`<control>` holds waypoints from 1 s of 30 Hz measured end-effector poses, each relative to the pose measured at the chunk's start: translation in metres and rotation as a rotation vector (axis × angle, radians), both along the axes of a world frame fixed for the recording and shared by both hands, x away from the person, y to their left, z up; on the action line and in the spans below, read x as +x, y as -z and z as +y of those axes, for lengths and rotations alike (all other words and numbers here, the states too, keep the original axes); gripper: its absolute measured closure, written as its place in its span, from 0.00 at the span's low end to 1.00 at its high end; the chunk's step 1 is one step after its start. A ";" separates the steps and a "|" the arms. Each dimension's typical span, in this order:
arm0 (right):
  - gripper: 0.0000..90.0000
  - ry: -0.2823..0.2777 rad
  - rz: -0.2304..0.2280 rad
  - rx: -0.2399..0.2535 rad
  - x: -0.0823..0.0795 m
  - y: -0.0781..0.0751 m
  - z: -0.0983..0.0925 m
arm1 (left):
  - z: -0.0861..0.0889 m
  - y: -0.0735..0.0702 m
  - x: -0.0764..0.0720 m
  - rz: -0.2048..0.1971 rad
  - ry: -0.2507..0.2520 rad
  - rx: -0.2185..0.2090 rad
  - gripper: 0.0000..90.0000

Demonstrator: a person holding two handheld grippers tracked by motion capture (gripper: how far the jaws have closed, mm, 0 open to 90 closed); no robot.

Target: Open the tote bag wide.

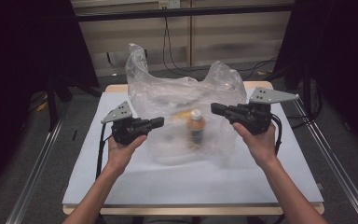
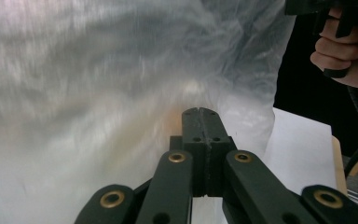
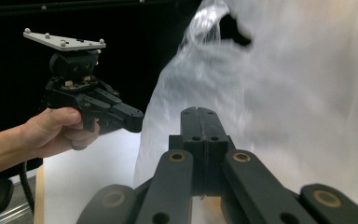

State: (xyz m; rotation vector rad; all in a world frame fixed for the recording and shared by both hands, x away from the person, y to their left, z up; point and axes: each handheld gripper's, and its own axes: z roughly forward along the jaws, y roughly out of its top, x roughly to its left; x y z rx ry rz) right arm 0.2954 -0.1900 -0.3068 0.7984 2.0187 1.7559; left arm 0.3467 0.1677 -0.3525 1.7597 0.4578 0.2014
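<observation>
A big crinkled clear plastic bag [image 1: 182, 100] stands puffed up in the middle of the white-topped bench [image 1: 121, 182], its thin film cloudy and creased, two handle loops poking up at the top. Through the hazy film a small bottle with a pale cap and amber body [image 1: 196, 126] stands upright inside, something yellow blurred behind it. The left tool [image 1: 157, 122], matte black with brass-ringed pivots, points in at the bag's left side, jaws pressed flat together with nothing between them, tips right at the film. The right tool [image 1: 216, 109] comes in from the other side, a grey three-cornered plate on top, jaws likewise closed tight and empty, nose against the bag's right flank.
</observation>
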 end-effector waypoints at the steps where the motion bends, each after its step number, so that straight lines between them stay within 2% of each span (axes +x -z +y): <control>1: 1.00 0.002 -0.007 0.000 0.002 -0.004 0.001 | -0.001 -0.005 0.002 -0.010 -0.005 0.002 1.00; 5: 1.00 0.010 -0.021 -0.003 0.008 -0.017 0.006 | -0.006 -0.022 0.011 -0.032 0.000 -0.012 1.00; 13: 1.00 0.028 -0.028 0.025 0.024 -0.032 0.012 | -0.011 -0.039 0.027 -0.041 -0.014 -0.044 1.00; 15: 1.00 0.034 -0.032 0.022 0.027 -0.037 0.013 | -0.013 -0.047 0.029 -0.053 -0.017 -0.038 1.00; 18: 1.00 0.048 -0.038 0.024 0.031 -0.044 0.015 | -0.016 -0.057 0.033 -0.060 -0.009 -0.058 1.00; 21: 1.00 0.066 -0.038 0.020 0.035 -0.050 0.015 | -0.020 -0.064 0.039 -0.066 -0.012 -0.060 1.00; 25: 1.00 0.106 -0.035 0.017 0.040 -0.053 0.012 | -0.023 -0.075 0.052 -0.055 -0.015 -0.084 1.00; 27: 1.00 0.127 -0.035 0.017 0.044 -0.054 0.011 | -0.025 -0.080 0.058 -0.055 -0.031 -0.076 1.00; 30: 1.00 0.151 -0.025 0.013 0.050 -0.054 0.010 | -0.027 -0.084 0.069 -0.032 -0.044 -0.082 1.00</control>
